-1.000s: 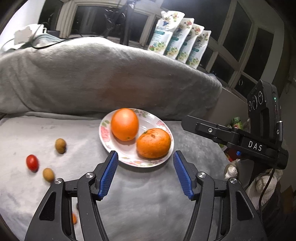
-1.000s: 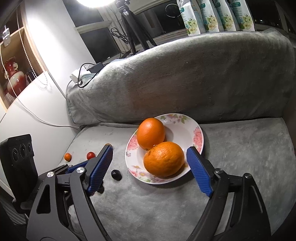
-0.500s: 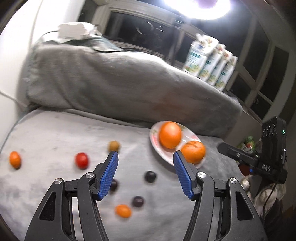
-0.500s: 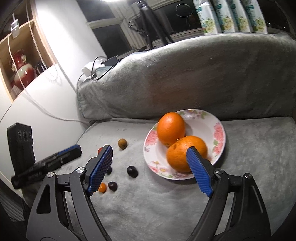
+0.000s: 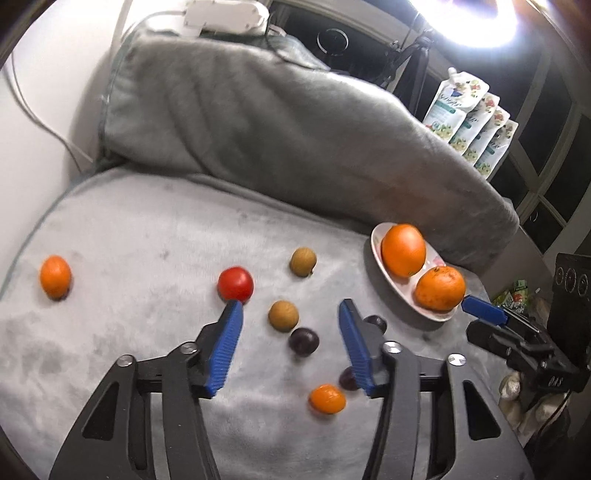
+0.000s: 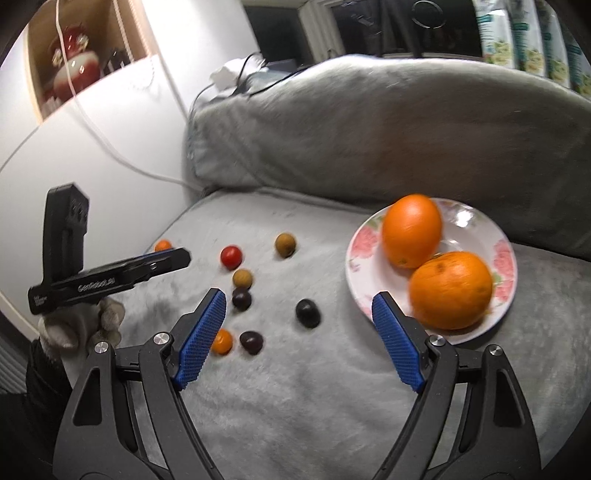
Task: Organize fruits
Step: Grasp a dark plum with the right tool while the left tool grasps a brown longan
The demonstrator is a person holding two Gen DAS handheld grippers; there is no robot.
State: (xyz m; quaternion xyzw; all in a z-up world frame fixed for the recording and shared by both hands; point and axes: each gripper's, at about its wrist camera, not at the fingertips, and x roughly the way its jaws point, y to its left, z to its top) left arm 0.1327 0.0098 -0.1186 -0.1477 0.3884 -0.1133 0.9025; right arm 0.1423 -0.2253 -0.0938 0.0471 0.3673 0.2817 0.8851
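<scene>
Both views have swung from the plate [image 5: 406, 306] at 3 o'clock onto loose fruit. The left gripper [image 5: 288, 314], empty, is narrowing over a longan [image 5: 283, 315]; the right gripper [image 6: 295, 306] is spread. Small-fruit pickup looks next.

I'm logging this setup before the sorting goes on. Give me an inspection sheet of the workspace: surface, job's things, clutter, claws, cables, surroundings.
Surface: grey plush couch seat, back cushion behind it.
Job's things: floral plate holding two oranges; loose on the seat: red tomato, two tan round fruits, three dark fruits, two small orange fruits.
Clutter: nothing seen on the seat.
Claws: left claw closing, its pads touching no fruit; right claw open, empty.
Cables: white cord down the wall; black wires and a white block on top of the cushion.
Surroundings: pouches by dark windows, bright lamp, wall niche with red ornament.
</scene>
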